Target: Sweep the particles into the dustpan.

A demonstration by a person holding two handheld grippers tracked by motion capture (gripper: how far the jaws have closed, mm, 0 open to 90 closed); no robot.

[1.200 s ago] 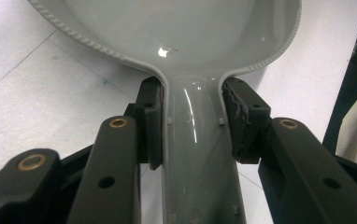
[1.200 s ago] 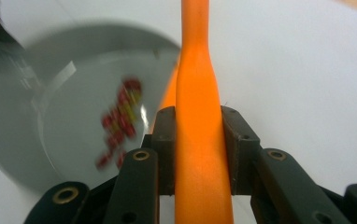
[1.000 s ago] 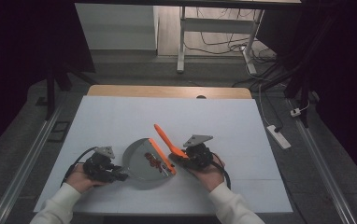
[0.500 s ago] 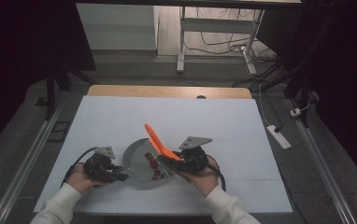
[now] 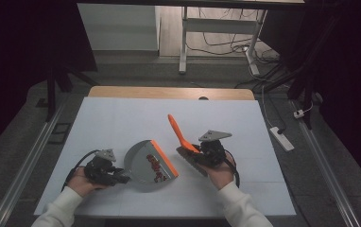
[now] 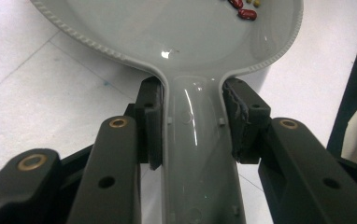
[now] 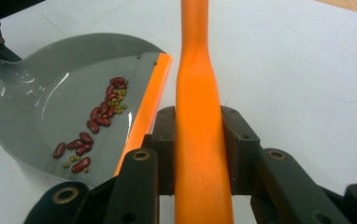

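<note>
The grey dustpan (image 5: 145, 163) lies on the white table (image 5: 122, 118), near the person's edge and a little left of the middle, its orange lip (image 5: 164, 158) turned toward the right hand. A scatter of red beans (image 7: 99, 119) and small green ones lies inside it, close behind the lip. Its grey handle (image 6: 195, 154) runs straight back between the jaws of the left gripper (image 5: 122, 178), which are clenched on it just behind the pan's bowl, one pad on each side.

Just to the right of the lip, the orange brush handle (image 7: 197, 112) sits between the jaws of the right gripper (image 5: 193, 153), which grasp it partway along its length. In the high view the handle slants up and away from the person, tilted to the left, and the dark brush head (image 5: 190, 161) hangs low beside the gripper, apart from the dustpan.

Both hands rest near the front edge of the table, the dustpan between them.
</note>
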